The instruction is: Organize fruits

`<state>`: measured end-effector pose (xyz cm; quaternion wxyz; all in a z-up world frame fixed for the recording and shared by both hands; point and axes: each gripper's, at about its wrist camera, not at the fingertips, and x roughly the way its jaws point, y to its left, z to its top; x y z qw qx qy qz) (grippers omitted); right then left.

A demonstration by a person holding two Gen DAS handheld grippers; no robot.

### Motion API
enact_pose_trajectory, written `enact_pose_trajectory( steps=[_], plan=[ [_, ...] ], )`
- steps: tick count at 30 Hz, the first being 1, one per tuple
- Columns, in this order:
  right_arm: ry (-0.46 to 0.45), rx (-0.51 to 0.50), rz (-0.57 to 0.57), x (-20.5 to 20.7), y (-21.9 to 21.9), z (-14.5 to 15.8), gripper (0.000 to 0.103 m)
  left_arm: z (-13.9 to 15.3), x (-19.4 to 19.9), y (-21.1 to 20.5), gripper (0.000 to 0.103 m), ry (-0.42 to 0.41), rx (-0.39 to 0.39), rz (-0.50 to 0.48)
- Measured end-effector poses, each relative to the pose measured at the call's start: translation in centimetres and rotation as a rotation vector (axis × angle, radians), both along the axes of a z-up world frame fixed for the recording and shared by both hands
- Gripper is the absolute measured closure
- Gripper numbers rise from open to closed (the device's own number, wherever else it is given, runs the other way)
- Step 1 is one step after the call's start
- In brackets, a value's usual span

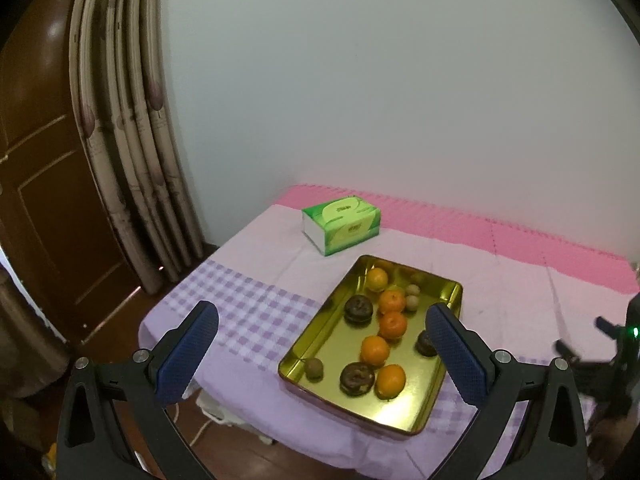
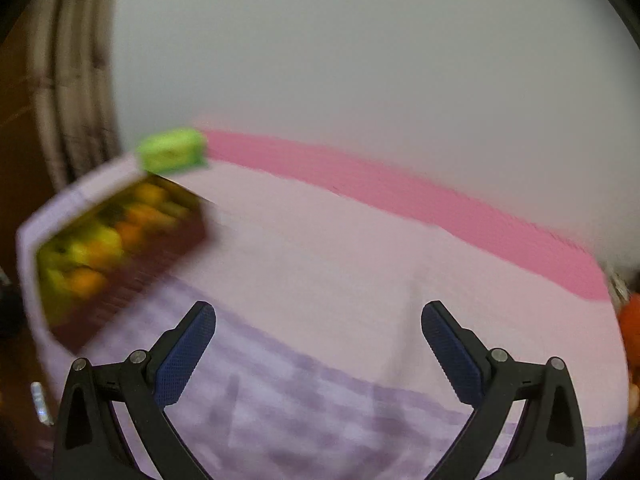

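- Blue pads [image 1: 188,354] of our left gripper [image 1: 322,354] sit nearest the lens, spread wide and released, grasping nothing.
- Our right gripper [image 2: 319,350] is likewise spread apart and empty, hanging above bare checked cloth [image 2: 304,420].
- We see the fruits inside a gold tray [image 1: 320,332] on the bed: oranges [image 1: 375,351] in a rough line, a yellow fruit [image 1: 377,279] at the far end, a kiwi [image 1: 313,368] at the near left corner, small pale fruits [image 1: 412,291] by the far right wall, and dark round ones [image 1: 358,309] among them.
- From our left gripper the tray lies at about 12 to 1 o'clock, just beyond the fingertips, with its right rim passing behind the right pad.
- We judge the tray's long axis to run from 7 o'clock up to 1 o'clock in the left view.
- From our right gripper the tray [image 2: 160,256] lies well off at 10 o'clock, so we judge the left hand nearer and better placed to reach a fruit.
- A green box [image 1: 341,224] stands beyond the tray at 12 o'clock.
- Only the left view shows single fruits sharply; the right view is blurred, giving just orange and yellow smears.
- Only the right view shows something orange-red [image 2: 630,320] at its 3 o'clock edge; we cannot tell what it is.
- Only the left view shows the right gripper [image 1: 588,340], at 3 o'clock.
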<state>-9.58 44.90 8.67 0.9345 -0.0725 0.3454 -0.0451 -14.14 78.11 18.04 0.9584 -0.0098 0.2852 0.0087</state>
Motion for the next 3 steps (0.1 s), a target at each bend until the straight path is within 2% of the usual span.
enact_pose_trajectory(
  steps=[3],
  plan=[
    [0.069, -0.036, -0.104, 1.3, -5.4, -2.0, 0.001, -0.3, 0.6, -0.5, 0.0, 0.025, 0.024, 0.011]
  ],
)
